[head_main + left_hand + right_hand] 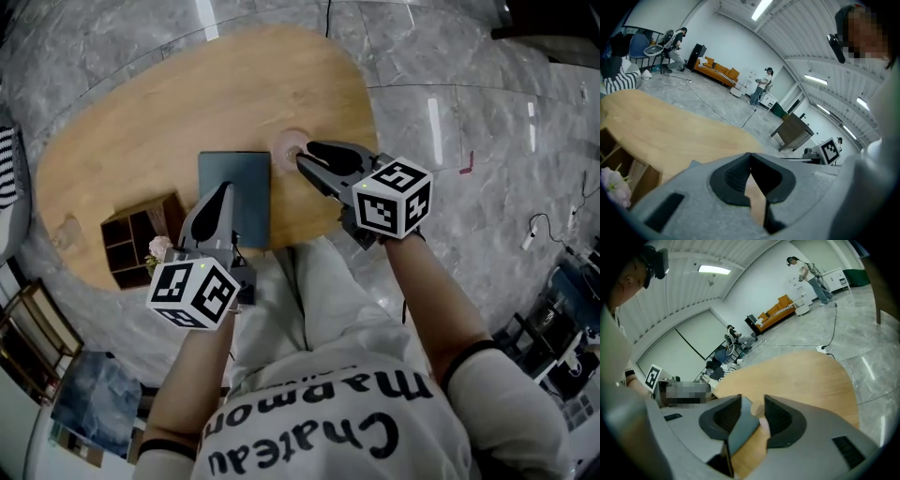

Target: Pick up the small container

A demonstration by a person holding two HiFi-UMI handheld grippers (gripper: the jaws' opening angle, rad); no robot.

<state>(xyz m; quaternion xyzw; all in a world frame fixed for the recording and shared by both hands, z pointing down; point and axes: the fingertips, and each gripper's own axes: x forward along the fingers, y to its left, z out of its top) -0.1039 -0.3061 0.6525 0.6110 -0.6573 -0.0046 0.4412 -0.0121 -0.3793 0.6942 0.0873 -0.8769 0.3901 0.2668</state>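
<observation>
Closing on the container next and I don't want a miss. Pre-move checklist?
1. Right claw open: ok, jaws apart.
2. Small round pale pink container between its jaws: ok, per the right gripper view.
3. Container gripped: not ok, not yet closed on.
4. Left claw out of the way: ok, shut and empty, over the dark teal rectangular pad.
5. Container clear of the pad's edge: cannot tell.
6. Container resting on the light wooden oval table: ok.
</observation>
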